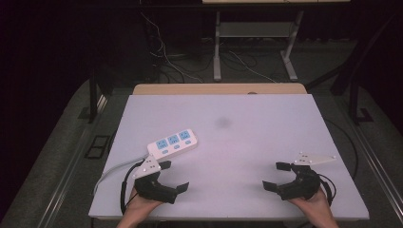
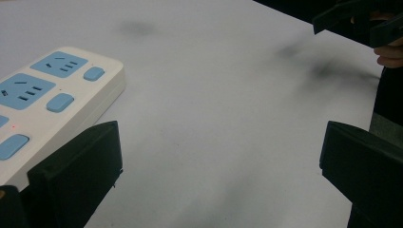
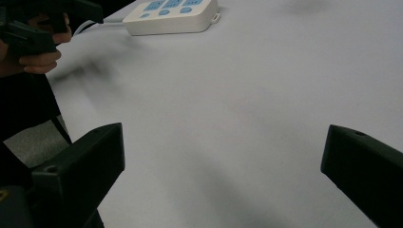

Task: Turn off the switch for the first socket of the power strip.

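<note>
Left gripper (image 1: 174, 175) sits at the near left of the table (image 1: 266, 114), jaws spread wide, nothing between them, just bare white surface. Right gripper (image 1: 277, 175) at near right, jaws also wide apart and empty, held by a hand (image 1: 316, 209) at the near edge; the left hand (image 1: 140, 206) comes in the same way. Power strip (image 1: 172, 144) lies flat on the table, left of centre, just beyond the left gripper, white with three blue socket faces and blue buttons, lying at a slant with its right end farther away, its cable (image 1: 114, 168) trailing off toward the near-left edge. In the left gripper view the power strip (image 2: 45, 102) sits right beside the left-hand jaw, very close but whether touching is unclear; that view also shows a small red dot lit on the strip face and the slots in the blue sockets, which the high view is too coarse for. The right gripper view shows the power strip (image 3: 171, 14) far off at the top, well apart from its own jaws, with the other gripper at the upper left. High view alone shows the grey plates on both grippers and the dark smudge (image 1: 222, 123) mid-table.
</note>
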Available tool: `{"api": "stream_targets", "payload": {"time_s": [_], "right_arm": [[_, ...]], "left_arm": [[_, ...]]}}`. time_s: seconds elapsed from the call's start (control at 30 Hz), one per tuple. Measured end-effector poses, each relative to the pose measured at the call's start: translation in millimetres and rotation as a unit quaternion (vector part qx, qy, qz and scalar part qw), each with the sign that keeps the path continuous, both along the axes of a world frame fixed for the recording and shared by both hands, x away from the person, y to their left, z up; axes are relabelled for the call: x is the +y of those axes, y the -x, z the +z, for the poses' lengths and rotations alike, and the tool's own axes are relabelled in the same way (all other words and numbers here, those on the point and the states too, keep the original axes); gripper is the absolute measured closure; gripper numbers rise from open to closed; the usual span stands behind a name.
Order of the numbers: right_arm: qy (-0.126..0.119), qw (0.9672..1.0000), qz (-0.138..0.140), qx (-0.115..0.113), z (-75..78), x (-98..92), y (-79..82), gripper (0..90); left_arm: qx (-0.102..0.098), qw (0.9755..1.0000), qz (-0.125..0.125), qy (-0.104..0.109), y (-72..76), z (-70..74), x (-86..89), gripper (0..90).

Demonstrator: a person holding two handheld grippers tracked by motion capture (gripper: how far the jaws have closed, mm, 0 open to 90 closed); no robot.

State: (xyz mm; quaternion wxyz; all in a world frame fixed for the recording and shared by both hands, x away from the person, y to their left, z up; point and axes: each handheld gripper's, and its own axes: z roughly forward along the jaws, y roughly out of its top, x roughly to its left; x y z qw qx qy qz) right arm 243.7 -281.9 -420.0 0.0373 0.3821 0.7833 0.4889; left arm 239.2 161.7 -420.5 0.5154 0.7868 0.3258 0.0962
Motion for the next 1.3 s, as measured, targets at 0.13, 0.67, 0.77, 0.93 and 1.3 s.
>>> {"api": "stream_targets", "payload": {"time_s": [0.13,0.67,0.77,0.93,1.3], "right_arm": [[0.001,1.0,0.001,0.001,-0.2,-0.1,-0.2,0.4],[0.002,1.0,-0.003,0.003,-0.1,-2.7,-1.2,0.4],[0.003,1.0,-0.004,0.002,-0.1,-3.0,-1.2,0.4],[0.003,1.0,-0.005,0.003,-0.4,-3.7,-1.4,0.4],[0.005,1.0,-0.007,0.001,-0.6,-4.0,-1.3,0.4]], "left_arm": [[0.001,1.0,-0.001,0.001,0.1,0.2,-0.1,0.0],[0.007,0.9999,-0.013,-0.008,-2.0,8.7,-1.8,0.0],[0.006,0.9998,-0.015,-0.013,-3.1,12.8,-1.9,0.0],[0.009,0.9995,-0.015,-0.026,-6.3,16.6,1.7,0.0],[0.013,0.9994,-0.007,-0.032,-15.6,24.6,10.0,0.7]]}}
